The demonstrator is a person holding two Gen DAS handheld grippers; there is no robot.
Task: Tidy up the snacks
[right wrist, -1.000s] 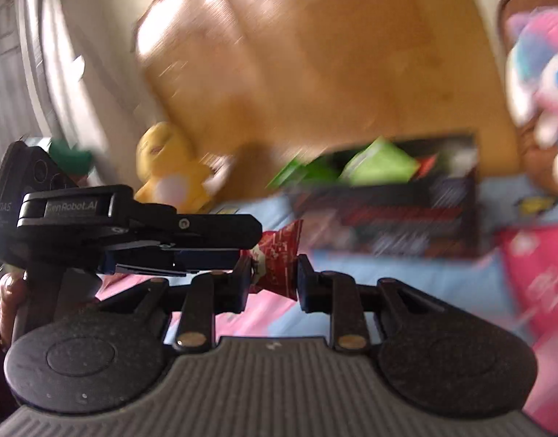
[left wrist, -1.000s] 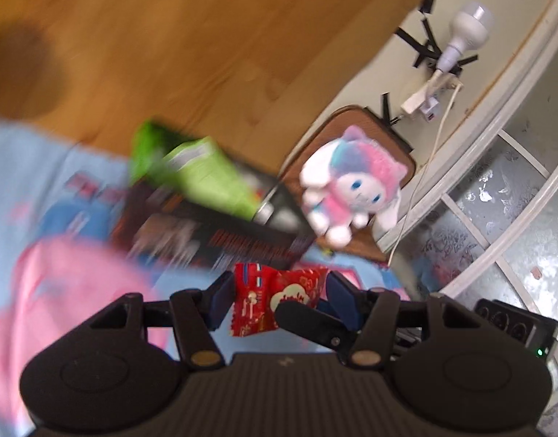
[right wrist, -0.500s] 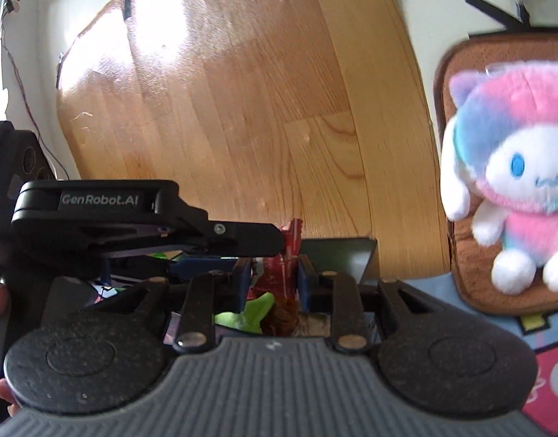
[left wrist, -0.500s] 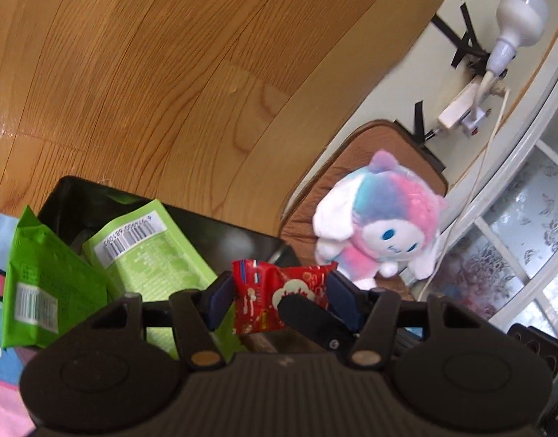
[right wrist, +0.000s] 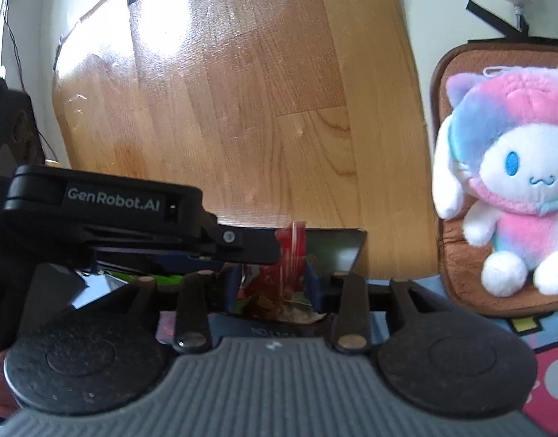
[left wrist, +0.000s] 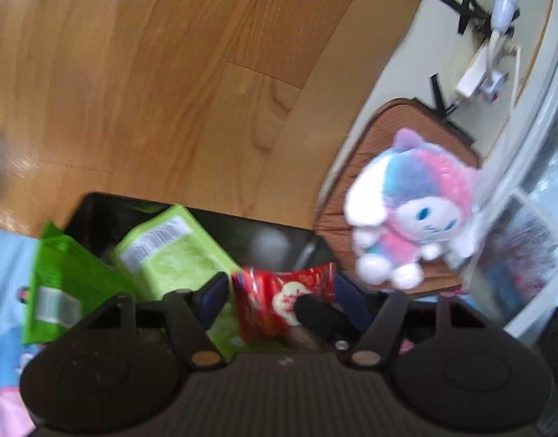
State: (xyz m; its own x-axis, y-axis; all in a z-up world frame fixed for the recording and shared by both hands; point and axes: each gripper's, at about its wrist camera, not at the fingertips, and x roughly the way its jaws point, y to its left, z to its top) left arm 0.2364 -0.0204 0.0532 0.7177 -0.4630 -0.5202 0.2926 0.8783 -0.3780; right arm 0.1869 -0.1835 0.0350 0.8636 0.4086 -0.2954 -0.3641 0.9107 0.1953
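Both the left gripper [left wrist: 279,300] and right gripper [right wrist: 275,284] were clenched on one red snack packet [left wrist: 282,304] (blurred) above the black box [left wrist: 271,235]; uneven release risked tearing it, or dropping it outside.

"GenRobot.AI" is printed in pale letters on the side of the left hand-held gripper [right wrist: 279,251], read at the left of the right wrist view. Barcode labels are seen on two green snack packets [left wrist: 169,251] in the left wrist view, but their digits are too blurred to be read.
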